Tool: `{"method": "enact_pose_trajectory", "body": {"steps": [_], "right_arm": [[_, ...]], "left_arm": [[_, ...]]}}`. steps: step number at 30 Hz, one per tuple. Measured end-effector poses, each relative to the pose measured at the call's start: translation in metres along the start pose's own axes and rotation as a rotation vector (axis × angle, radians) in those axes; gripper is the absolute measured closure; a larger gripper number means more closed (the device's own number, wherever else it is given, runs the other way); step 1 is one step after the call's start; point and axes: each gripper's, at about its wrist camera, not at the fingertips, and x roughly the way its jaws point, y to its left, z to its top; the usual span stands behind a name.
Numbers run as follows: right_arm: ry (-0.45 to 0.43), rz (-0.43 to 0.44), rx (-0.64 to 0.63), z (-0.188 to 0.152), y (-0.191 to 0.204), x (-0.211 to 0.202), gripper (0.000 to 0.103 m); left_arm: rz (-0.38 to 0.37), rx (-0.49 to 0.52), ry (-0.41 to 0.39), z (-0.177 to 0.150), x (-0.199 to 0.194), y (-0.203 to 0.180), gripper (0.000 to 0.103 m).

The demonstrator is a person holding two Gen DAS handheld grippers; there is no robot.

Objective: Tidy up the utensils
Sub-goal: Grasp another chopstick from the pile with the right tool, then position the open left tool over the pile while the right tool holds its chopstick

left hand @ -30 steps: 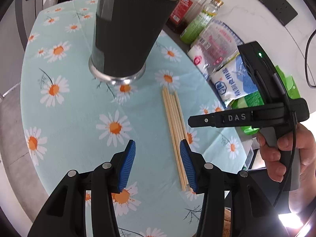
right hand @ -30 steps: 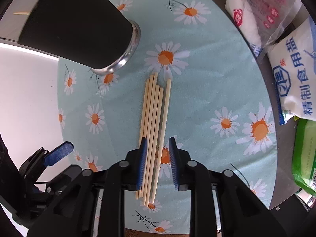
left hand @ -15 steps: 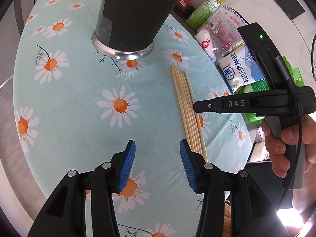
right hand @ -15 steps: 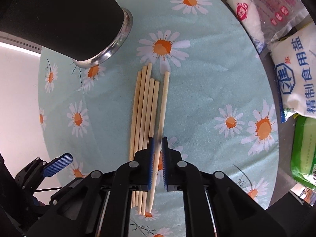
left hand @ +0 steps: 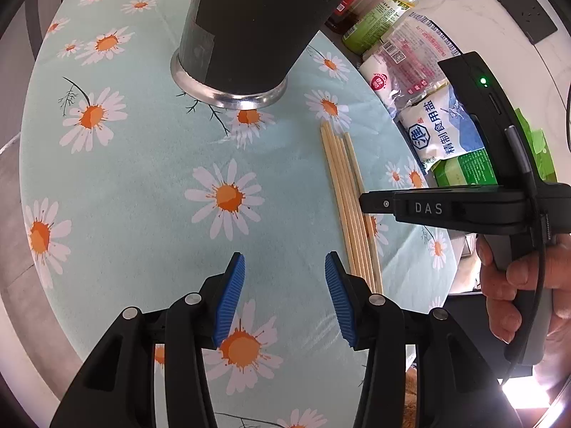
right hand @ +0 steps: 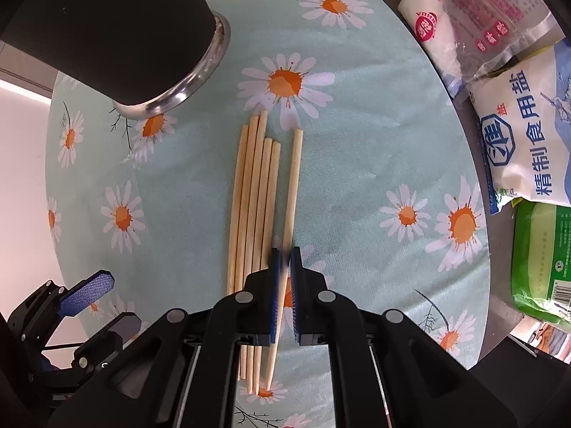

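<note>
Top of black holder (left hand: 249, 25) cut off by upper edge in both views; rim and contents out of sight. Near ends of chopsticks (right hand: 257, 192) hidden under right gripper (right hand: 284, 267) in right wrist view; in left wrist view, partly covered by right gripper's body and left gripper's (left hand: 284, 296) right finger. Single chopstick (right hand: 293, 185) blurred where blue pads close on it. Right gripper's fingertips not visible from left wrist cam. Hand (left hand: 517, 281) on right gripper's handle cut off at frame edge, lower part washed out by glare. Bottles (left hand: 378, 18) behind holder partly hidden, labels too small to read. Green packet (right hand: 539, 260) cropped at right.
</note>
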Motion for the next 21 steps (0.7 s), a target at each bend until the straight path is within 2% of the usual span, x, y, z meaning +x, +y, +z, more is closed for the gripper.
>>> {"method": "enact_pose_trajectory", "body": {"steps": [4, 9, 21], "right_arm": [[0.004, 0.000, -0.011, 0.002, 0.004, 0.000, 0.097], [0.027, 0.069, -0.009, 0.005, -0.009, -0.001, 0.097], [-0.065, 0.244, -0.107, 0.003, -0.042, -0.058, 0.097]], "left_arm": [[0.009, -0.005, 0.003, 0.003, 0.001, -0.002, 0.058], [0.038, -0.012, 0.013, 0.005, 0.002, -0.008, 0.058], [0.127, -0.047, 0.058, 0.028, 0.015, -0.038, 0.058]]}}
